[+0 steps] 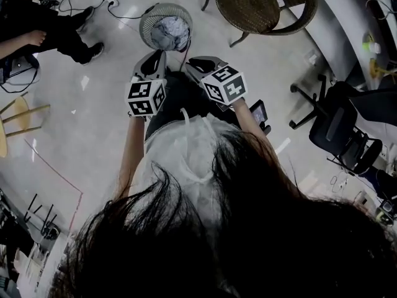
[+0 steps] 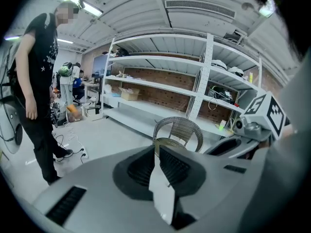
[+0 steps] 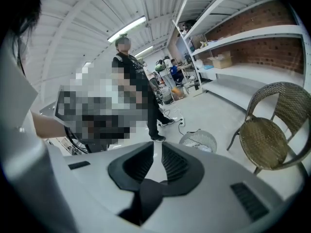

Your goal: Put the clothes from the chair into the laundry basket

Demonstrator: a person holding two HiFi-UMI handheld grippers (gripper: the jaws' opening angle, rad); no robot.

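Jaws together, left gripper (image 2: 156, 148), right gripper (image 3: 157, 152), laundry basket (image 1: 144, 25)

The basket (image 1: 146, 18) stands just beyond the left gripper (image 1: 154, 56) and right gripper (image 1: 197, 62), which are held side by side; clothes (image 1: 170, 33) lie in it; the chair (image 1: 248, 5) stands to its right, apart from it. A bystander (image 1: 56, 33) is left of the basket; a stool (image 1: 22, 113) is at far left; an office chair (image 1: 344, 135) is at far right; shelves (image 2: 194, 76) run behind the chair.
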